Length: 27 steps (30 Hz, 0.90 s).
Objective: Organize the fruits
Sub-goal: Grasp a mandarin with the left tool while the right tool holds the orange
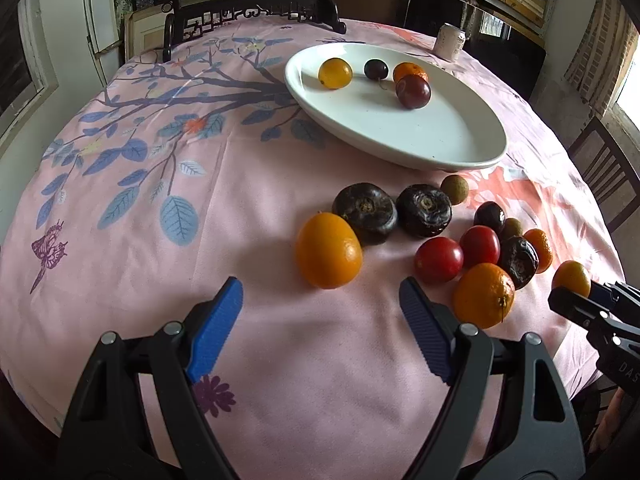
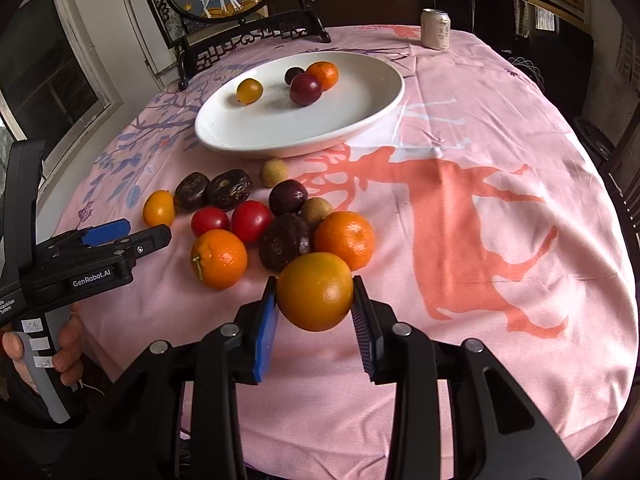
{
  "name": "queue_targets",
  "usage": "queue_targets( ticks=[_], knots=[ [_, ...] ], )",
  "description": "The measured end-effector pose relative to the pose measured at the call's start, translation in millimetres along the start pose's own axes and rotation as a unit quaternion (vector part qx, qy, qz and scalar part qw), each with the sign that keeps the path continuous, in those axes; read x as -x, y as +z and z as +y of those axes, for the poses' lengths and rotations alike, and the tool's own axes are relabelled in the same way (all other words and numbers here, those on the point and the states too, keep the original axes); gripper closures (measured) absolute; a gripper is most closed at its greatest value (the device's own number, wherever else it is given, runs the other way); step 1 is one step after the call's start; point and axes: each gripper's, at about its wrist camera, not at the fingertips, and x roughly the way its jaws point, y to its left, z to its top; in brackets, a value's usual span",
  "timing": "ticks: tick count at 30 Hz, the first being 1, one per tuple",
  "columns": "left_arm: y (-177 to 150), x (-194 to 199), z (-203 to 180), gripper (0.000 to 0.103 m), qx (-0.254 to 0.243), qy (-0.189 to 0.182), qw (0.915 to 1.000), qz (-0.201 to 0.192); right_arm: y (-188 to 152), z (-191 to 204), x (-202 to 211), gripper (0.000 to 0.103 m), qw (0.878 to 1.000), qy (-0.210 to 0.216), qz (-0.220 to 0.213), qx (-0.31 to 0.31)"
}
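- Between your right gripper (image 2: 315, 300) jaws sits an orange fruit (image 2: 315, 291), pinched on both sides, just clear of the pile.
- Your left gripper (image 1: 320, 308) hangs wide open, empty, near the kumquat (image 1: 329, 251).
- Next, I judge: carry the fruit over to the white plate (image 2: 372, 110), release gently so it doesn't roll.

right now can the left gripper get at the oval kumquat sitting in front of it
Probably yes: the left gripper is open and empty, and only bare tablecloth lies between it and the kumquat; a dark water chestnut touches its far side.
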Motion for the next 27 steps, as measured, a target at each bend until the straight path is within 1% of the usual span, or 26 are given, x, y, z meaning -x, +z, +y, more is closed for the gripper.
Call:
queue_targets(
  ticks=[2,4,7,10,11,12,15,17,19,21,23,25,26,27],
  knots=[
    [1,0,-3,0.021,-0.004,0.005,1.0000,0.000,0,-6,2,0.067,1.000,0.000,-0.004,-0.007],
    [0,0,-5,0.021,-0.006,0.002,1.0000,0.006,-1,-10,4,0.067,1.000,0.001,-0.007,-0.011],
    [-4,9,-14,0.021,-0.017,-0.022,0.9995,0.014,-3,-15,4,0.067,1.000,0.002,-0.006,-0.015],
    [-10,20,-29,0.021,-0.032,-0.077,0.9962,0.023,-3,-20,4,0.067,1.000,0.004,-0.005,-0.022],
    [-11,22,-37,0.021,-0.042,-0.087,0.9951,0.023,-4,-22,4,0.067,1.000,0.006,-0.005,-0.025],
    [-13,23,-45,0.021,-0.052,-0.092,0.9942,0.021,-4,-25,4,0.067,1.000,0.007,-0.005,-0.028],
    [-13,17,-64,0.022,-0.072,-0.085,0.9935,0.024,-6,-31,5,0.067,0.999,0.012,-0.008,-0.035],
    [-13,8,-73,0.028,-0.076,-0.084,0.9929,0.037,-8,-36,7,0.067,0.999,0.013,-0.010,-0.041],
    [-14,-2,-80,0.042,-0.080,-0.081,0.9921,0.051,-10,-42,9,0.067,0.999,0.014,-0.011,-0.046],
    [-12,-10,-85,0.049,-0.081,-0.076,0.9921,0.059,-11,-46,10,0.067,0.999,0.014,-0.012,-0.050],
    [-10,-11,-90,0.049,-0.083,-0.069,0.9928,0.052,-13,-49,12,0.067,0.999,0.014,-0.013,-0.051],
    [-8,-13,-92,0.049,-0.078,-0.074,0.9929,0.052,-13,-49,12,0.067,0.999,0.016,-0.012,-0.050],
    [-7,-13,-92,0.051,-0.077,-0.073,0.9931,0.050,-14,-49,12,0.067,0.999,0.017,-0.011,-0.049],
    [-7,-14,-93,0.062,-0.079,-0.067,0.9934,0.049,-14,-49,12,0.067,0.999,0.018,-0.011,-0.048]
  ],
)
